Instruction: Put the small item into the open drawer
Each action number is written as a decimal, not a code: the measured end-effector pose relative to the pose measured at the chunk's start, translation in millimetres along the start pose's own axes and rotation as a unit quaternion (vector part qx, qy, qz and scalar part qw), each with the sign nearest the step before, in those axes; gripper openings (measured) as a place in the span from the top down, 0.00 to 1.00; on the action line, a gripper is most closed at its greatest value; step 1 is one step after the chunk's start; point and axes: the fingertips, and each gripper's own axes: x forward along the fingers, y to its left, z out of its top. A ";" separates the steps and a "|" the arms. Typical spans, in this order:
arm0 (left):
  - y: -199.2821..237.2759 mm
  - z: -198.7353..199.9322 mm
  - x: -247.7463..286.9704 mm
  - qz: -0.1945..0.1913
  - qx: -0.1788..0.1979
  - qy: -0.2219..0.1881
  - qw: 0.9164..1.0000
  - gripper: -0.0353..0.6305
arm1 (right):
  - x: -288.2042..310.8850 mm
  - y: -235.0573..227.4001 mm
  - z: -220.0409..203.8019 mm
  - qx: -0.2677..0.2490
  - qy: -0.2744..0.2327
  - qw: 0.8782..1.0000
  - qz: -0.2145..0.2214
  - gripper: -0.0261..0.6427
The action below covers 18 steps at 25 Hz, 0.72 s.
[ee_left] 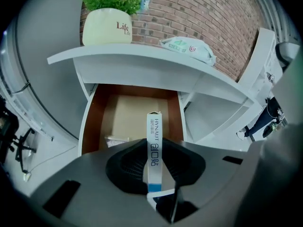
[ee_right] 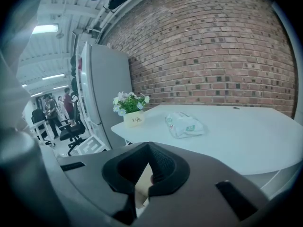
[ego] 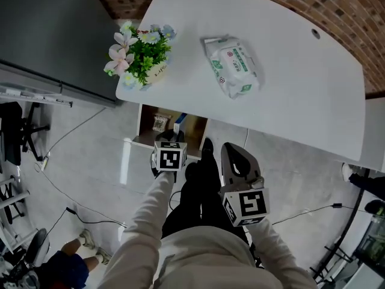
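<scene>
My left gripper (ee_left: 155, 151) is shut on a slim white box (ee_left: 154, 143) with dark print and a blue band at its near end. The box stands on edge between the pads and points at the open drawer (ee_left: 92, 122) under the white table (ee_left: 142, 56). The drawer has brown walls and a pale floor, and a small clear packet (ee_left: 116, 140) lies at its near left. In the head view the left gripper (ego: 171, 142) hangs over the drawer (ego: 146, 125). My right gripper (ego: 231, 152) stays to the right, above the floor. Its jaws (ee_right: 149, 150) meet at the tips and hold nothing.
A flower pot (ego: 141, 53) stands on the table's left corner, right above the drawer, and a pack of wipes (ego: 231, 65) lies mid-table (ego: 301, 83). A tall grey cabinet (ego: 54, 35) stands to the left. Cables run over the floor (ego: 90, 179).
</scene>
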 end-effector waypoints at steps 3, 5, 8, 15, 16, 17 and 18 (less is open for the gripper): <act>2.3 -1.3 11.2 0.003 -0.002 0.010 1.000 0.79 | 2.9 -1.4 -1.9 0.001 0.003 1.000 0.003 0.92; 3.6 -3.8 20.8 0.006 -0.002 0.017 1.000 0.79 | 5.4 -3.1 -3.3 -0.001 0.005 1.000 0.005 0.92; 6.5 -6.6 33.9 0.012 0.000 0.028 1.000 0.79 | 8.9 -4.9 -8.4 0.000 0.012 1.000 0.006 0.92; 16.2 -18.6 51.8 0.035 0.010 0.059 0.998 0.79 | 15.8 -7.8 -10.6 0.003 0.017 1.000 0.007 0.92; 16.6 -21.5 56.3 0.034 0.008 0.063 0.997 0.79 | 17.2 -8.7 -8.8 -0.001 0.016 1.000 0.008 0.92; 16.9 -24.4 60.7 0.033 0.007 0.067 0.997 0.79 | 18.4 -9.3 -6.8 -0.005 0.015 1.000 0.010 0.92; 17.5 -27.3 65.3 0.033 0.006 0.070 0.997 0.79 | 19.3 -10.1 -5.5 -0.009 0.015 1.000 0.011 0.92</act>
